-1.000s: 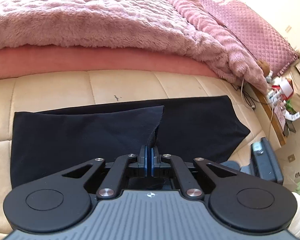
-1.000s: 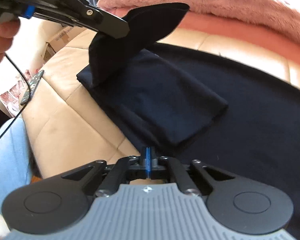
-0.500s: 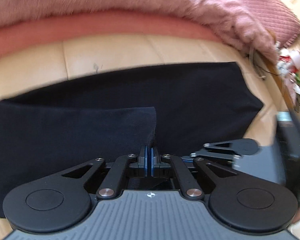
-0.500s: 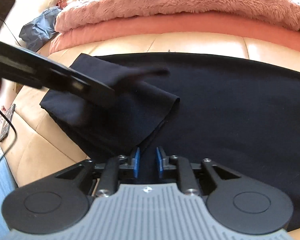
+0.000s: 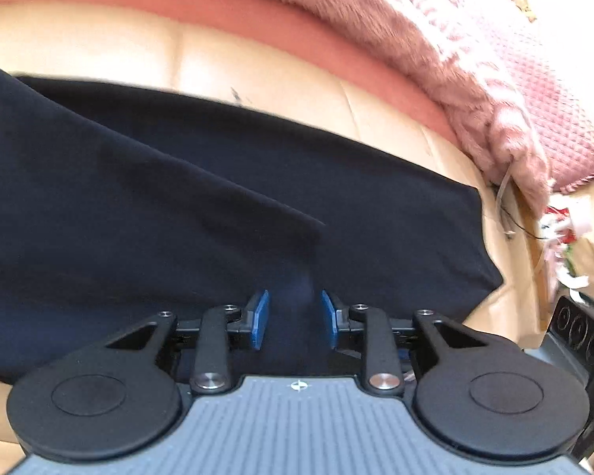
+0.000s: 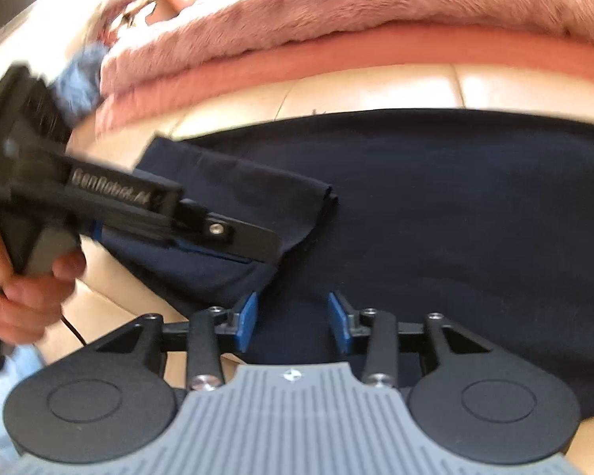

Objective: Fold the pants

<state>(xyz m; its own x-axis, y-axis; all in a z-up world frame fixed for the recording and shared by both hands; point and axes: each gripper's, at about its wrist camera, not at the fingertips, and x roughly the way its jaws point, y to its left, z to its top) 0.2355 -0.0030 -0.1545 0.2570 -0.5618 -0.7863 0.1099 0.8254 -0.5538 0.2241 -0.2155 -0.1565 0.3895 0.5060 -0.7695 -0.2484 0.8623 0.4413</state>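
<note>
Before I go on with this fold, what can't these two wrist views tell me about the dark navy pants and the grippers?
- Dark navy pants: left end cut off by the left wrist frame edge; near hem hidden behind the left gripper.
- Folded flap: partly covered in the right wrist view by the left gripper's body; motion blur hides whether its edges line up.
- Right gripper: whether its open blue pads touch the cloth.
- Cluttered shelf: too blurred.

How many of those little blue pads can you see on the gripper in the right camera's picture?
2. One blue rubber pad sits on the right gripper's left finger, the other on its right finger, both over the dark navy pants.
</note>
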